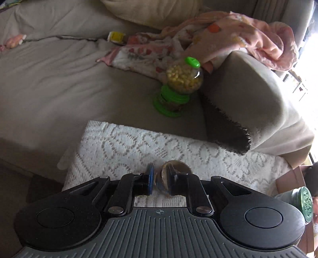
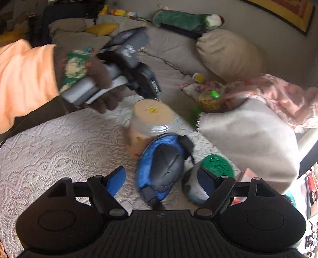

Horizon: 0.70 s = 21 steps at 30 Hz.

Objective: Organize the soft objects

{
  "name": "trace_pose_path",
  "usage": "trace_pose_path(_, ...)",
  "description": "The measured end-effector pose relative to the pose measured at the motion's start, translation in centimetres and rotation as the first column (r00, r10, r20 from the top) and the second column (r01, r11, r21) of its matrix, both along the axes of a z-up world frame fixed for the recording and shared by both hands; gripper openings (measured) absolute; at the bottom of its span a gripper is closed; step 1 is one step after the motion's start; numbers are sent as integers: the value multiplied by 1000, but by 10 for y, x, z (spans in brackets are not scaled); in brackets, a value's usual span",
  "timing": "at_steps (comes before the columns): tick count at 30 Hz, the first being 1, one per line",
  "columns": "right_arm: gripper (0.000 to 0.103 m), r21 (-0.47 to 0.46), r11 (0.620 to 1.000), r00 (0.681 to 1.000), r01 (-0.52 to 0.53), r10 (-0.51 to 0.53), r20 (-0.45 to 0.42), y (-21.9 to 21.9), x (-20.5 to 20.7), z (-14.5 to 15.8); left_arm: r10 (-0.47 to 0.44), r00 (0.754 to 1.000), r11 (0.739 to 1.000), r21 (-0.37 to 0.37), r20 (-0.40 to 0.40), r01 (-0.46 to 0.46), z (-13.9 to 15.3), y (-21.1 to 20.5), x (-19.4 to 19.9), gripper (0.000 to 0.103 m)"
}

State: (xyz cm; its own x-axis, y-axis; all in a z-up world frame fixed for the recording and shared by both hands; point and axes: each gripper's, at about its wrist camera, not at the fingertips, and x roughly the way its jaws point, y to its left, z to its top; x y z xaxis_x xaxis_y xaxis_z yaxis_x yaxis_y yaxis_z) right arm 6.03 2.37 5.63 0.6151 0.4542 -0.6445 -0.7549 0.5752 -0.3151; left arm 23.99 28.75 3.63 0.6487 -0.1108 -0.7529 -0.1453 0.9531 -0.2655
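My left gripper (image 1: 159, 182) is shut on the rim of a clear tan-lidded jar (image 1: 175, 168), held over the white lace cloth (image 1: 123, 146). In the right wrist view the same jar (image 2: 151, 119) hangs tilted under the left gripper (image 2: 147, 87), held by a gloved hand. My right gripper (image 2: 162, 181) is open over the cloth, its fingers on either side of a blue and grey padded item (image 2: 161, 168) lying flat. A pink patterned blanket (image 1: 228, 37) lies crumpled on the sofa; it also shows in the right wrist view (image 2: 282, 95).
A green-capped jar of yellow pieces (image 1: 183, 77) stands on the sofa seat beside the armrest (image 1: 248, 95). A green-lidded tin (image 2: 216, 165) sits by my right fingertip. A beige cushion (image 2: 228, 51) and green plush toy (image 2: 184, 18) lie further back.
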Motion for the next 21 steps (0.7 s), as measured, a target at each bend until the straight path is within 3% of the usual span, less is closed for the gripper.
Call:
trace_pose_path(5,80,-33,999,999,3,-2,42,15,-1,-25,-16,1000,999,47,-18,17,-10,-10,8,15)
trace_pose_path(10,80,33,996,994,83,-85,70,22,23,-32,-19,1000,998,67,19,17,-17,-15,7,16)
trace_pose_path(15,78,11,992,992,128,-128,-22,29,51,-49,-37,999,999,31,38,36,-18,-10,-4,16)
trace_pose_path(17,73,7,991,991,133,-133,-10,28,55,-51,-36,999,999,19,38,35,-18,-5,-9,12)
trace_pose_path(19,57,13,990,990,140,-140,-4,26,57,-47,-20,999,1000,8,49,20,-18,-1,-15,10)
trace_pose_path(21,44,34,987,988,154,-155,1,21,62,-38,-9,998,999,46,65,6,-17,-1,-21,9)
